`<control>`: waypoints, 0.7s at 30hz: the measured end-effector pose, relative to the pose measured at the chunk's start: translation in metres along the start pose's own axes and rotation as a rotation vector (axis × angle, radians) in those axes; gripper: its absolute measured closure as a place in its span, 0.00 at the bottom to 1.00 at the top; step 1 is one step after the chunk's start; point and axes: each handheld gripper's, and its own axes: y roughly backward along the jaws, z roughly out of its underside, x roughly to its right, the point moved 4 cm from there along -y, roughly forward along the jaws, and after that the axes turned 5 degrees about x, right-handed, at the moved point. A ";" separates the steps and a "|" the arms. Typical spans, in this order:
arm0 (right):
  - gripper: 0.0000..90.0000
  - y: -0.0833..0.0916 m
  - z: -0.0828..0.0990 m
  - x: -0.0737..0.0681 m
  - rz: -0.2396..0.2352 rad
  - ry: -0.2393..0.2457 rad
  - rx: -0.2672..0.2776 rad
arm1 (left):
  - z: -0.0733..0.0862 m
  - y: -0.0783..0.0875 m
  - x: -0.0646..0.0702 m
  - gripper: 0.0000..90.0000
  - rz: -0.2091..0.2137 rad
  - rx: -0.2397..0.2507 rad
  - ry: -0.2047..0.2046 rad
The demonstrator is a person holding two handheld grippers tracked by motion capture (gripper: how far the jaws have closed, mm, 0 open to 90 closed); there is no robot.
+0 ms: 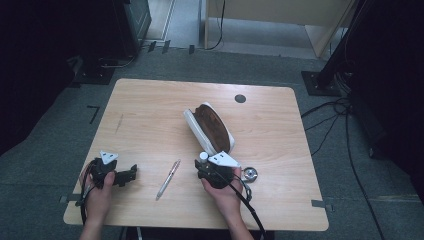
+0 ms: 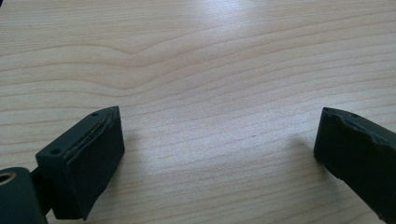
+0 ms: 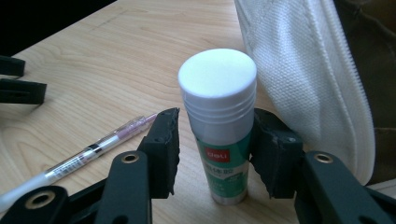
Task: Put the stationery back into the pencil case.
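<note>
Rubbery black fingers (image 3: pixel 215 154) clamped on smooth white-capped cylindrical glue stick (image 3: pixel 219 116); left gripper (image 2: pixel 219 154) fingers apart over woodgrain.

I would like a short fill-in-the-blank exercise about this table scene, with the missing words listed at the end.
1. The right gripper has a glue stick with a ____ cap standing between its jaws.
2. The pen lies on the table between the two ____.
3. The white pencil case lies ____, showing a brown inside.
4. The left gripper has ____ between its jaws.

Missing words: white; grippers; open; nothing
</note>
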 end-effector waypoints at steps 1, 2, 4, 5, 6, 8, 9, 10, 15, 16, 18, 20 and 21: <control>0.61 0.000 0.000 -0.001 0.008 0.006 0.007 | 0.000 0.000 0.000 0.02 0.000 -0.002 -0.002; 0.61 0.000 0.000 -0.001 0.008 0.006 0.007 | 0.000 0.000 0.000 0.02 0.000 -0.002 -0.002; 0.61 -0.001 0.000 -0.003 0.023 0.022 0.017 | 0.000 0.000 0.000 0.02 0.000 0.000 0.000; 0.62 -0.002 0.000 -0.004 0.025 0.027 0.020 | 0.000 0.000 0.000 0.02 0.000 0.000 0.000; 0.62 -0.002 0.000 -0.004 0.025 0.029 0.024 | 0.000 0.000 0.000 0.02 0.000 0.000 0.000; 0.64 -0.003 0.000 -0.004 0.026 0.039 0.031 | 0.000 0.000 0.000 0.02 0.000 -0.002 -0.002; 0.64 -0.004 0.000 -0.005 0.028 0.038 0.030 | 0.000 0.000 0.000 0.02 0.000 -0.002 -0.002; 0.64 -0.004 -0.001 -0.005 0.030 0.036 0.030 | 0.000 0.000 0.000 0.02 0.000 -0.002 -0.002; 0.67 -0.006 0.000 -0.005 0.031 0.033 0.022 | 0.000 0.000 0.000 0.02 0.000 -0.002 -0.002; 0.69 -0.006 0.000 -0.006 0.032 0.036 0.022 | 0.000 0.000 0.000 0.02 0.000 -0.002 -0.002; 0.70 -0.006 0.000 -0.006 0.031 0.046 0.022 | 0.000 0.000 0.000 0.02 0.000 0.000 0.000; 0.72 -0.006 0.001 -0.008 0.028 0.060 0.024 | 0.000 0.000 0.000 0.02 0.000 -0.002 -0.002; 0.72 -0.006 0.001 -0.008 0.028 0.071 0.026 | 0.000 0.000 0.000 0.02 0.000 -0.002 -0.002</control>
